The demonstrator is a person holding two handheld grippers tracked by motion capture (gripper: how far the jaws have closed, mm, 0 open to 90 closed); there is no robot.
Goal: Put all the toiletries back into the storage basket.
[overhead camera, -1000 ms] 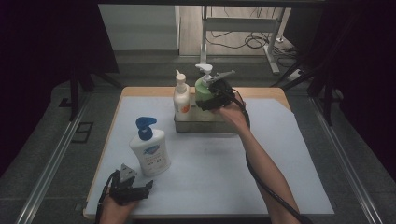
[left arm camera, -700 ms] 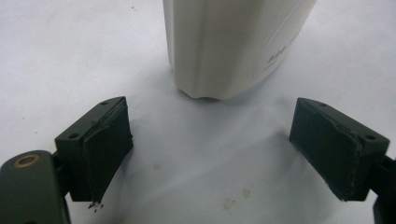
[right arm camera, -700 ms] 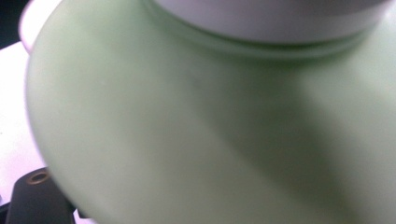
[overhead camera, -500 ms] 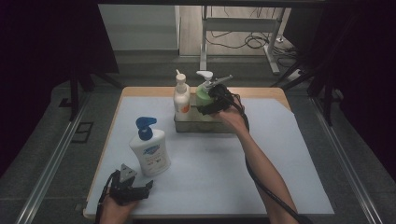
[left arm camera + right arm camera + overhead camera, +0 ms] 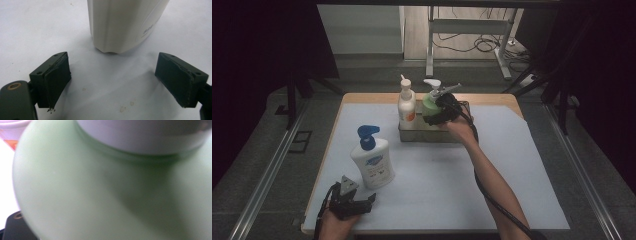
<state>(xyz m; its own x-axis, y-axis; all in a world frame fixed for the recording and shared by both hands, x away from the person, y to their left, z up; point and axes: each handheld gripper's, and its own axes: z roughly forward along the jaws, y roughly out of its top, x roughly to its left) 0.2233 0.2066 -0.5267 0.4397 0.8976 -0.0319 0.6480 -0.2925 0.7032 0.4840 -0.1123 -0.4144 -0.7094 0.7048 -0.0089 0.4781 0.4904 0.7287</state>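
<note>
upper centre of the high view: the right gripper [image 5: 443, 106] clamps the green pump bottle [image 5: 430, 106] by its shoulder, jaws spread wide around it, the bottle standing low in the metal tray [image 5: 428, 135] at the far edge of the table [image 5: 512, 165]. in the right gripper view the green shoulder [image 5: 82, 195] and white collar press right up to the lens. the risk, as it looks: the rounded, smooth shoulder could slide in the pads, or the bottle could tip against the tray wall if let go off level. just left, the white bottle with an orange label [image 5: 406, 106] stands in the same tray, near enough to be knocked over. lower left, the left gripper [image 5: 347, 199] rests with jaws apart and empty, the white bottle with a blue pump [image 5: 372, 161] just beyond its tips.
</note>
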